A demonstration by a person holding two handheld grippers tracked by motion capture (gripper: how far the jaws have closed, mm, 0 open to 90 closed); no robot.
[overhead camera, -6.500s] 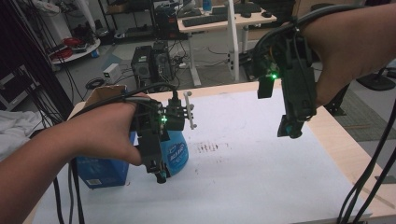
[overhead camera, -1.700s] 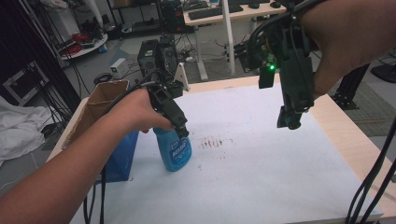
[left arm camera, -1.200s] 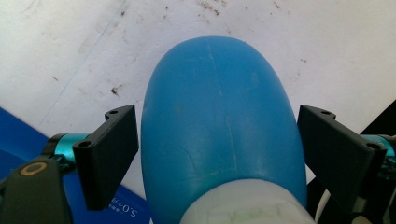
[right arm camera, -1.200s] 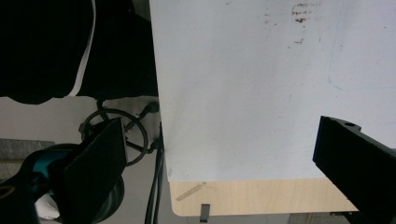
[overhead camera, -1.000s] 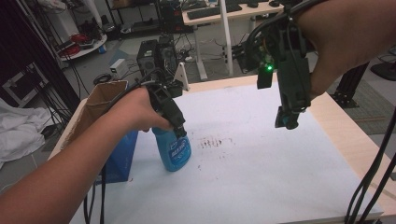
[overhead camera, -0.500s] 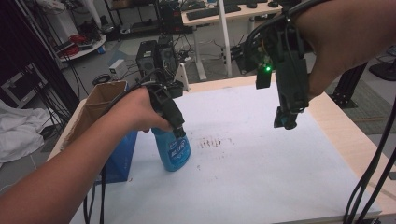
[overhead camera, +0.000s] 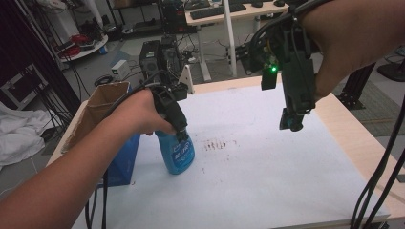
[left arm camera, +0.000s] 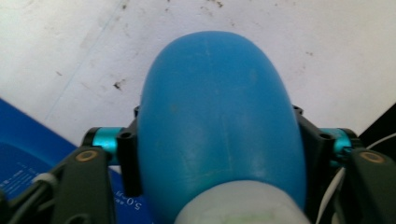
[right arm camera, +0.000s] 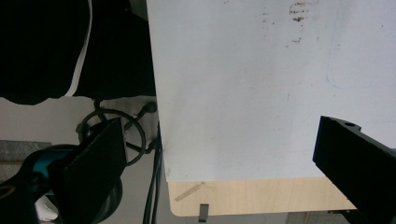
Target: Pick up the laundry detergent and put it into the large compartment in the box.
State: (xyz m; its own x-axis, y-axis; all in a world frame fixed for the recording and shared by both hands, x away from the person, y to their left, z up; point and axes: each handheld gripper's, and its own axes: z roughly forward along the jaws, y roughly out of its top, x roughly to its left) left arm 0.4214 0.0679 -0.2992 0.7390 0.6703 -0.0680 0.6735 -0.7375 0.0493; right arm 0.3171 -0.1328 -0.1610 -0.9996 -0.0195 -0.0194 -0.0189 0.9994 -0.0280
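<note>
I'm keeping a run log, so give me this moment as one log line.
left gripper: shut on blue bottle, upright on white table cover | right gripper: open, held above table, nothing held | blue box: left of bottle

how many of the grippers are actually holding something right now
1. The left gripper is clamped around the blue bottle, which stands on the white table beside the blue box. The right gripper hangs open above the table, holding nothing.
</note>
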